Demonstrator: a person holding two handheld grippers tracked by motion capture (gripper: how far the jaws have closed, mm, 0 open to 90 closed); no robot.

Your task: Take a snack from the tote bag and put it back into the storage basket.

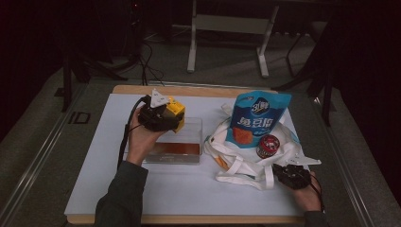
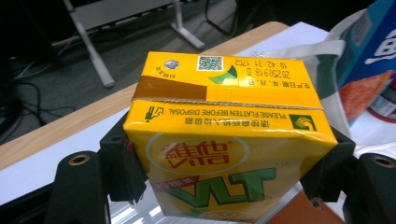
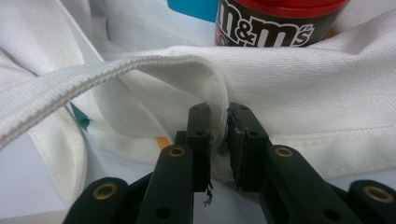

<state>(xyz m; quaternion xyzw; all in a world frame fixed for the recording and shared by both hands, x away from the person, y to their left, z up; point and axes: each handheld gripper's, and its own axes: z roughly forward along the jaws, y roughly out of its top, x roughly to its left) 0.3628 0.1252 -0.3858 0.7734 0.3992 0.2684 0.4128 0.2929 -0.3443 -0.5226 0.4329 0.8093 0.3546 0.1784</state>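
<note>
The left gripper [image 2: 224, 186] clamps a yellow carton [image 2: 229, 140] wide, seemingly above the clear box [image 1: 176, 142]. The right gripper [image 3: 218, 135], nearly closed, pinches the white bag [image 3: 299, 93].

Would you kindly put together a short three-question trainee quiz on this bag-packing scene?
1. True or false: the left gripper holds a yellow drink carton.
2. What does the right gripper pinch? A) the M&M's tub B) the white tote bag C) the blue snack pouch
3. Fill in: below the carton sits a clear plastic ____.

Key: 1 true; 2 B; 3 box.
</note>
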